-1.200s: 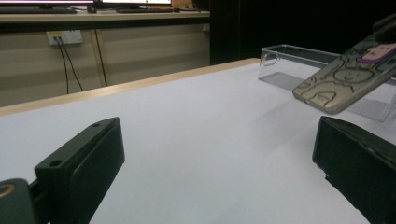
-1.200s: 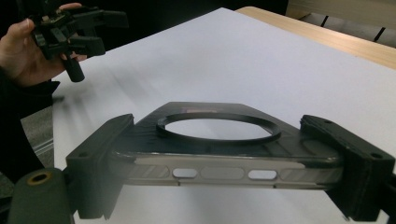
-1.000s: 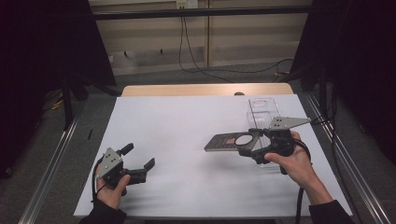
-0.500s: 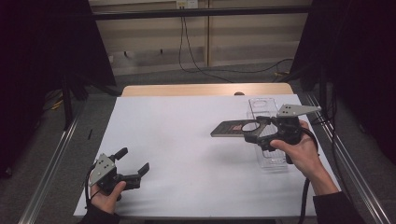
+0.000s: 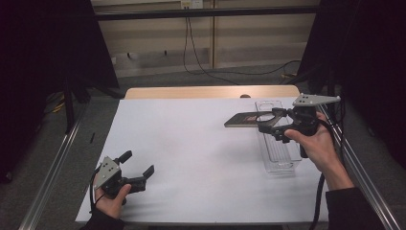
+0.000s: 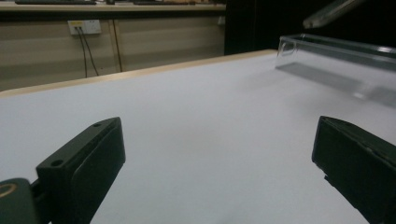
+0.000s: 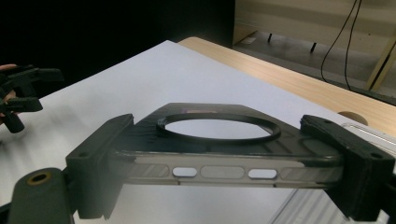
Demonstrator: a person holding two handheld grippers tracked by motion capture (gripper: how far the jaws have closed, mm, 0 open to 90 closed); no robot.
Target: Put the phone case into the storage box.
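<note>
Right tongs (image 5: 268,125) carry the phone case (image 5: 246,119) above the clear tray (image 5: 280,158) at right of frame; next, lower it in; left tongs (image 5: 139,168) wide, idle

Matt dark plastic phone case (image 7: 219,154); clear glossy plastic tray (image 5: 277,153).

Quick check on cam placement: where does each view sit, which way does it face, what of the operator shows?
High view: above the near edge, facing forward and down on the table; both hands, left gripper, right gripper.
Left gripper view: low, along open jaws, toward the clear tray.
Right gripper view: along jaws clamping the phone case; the other hand far left.
Shared: tray, case.
</note>
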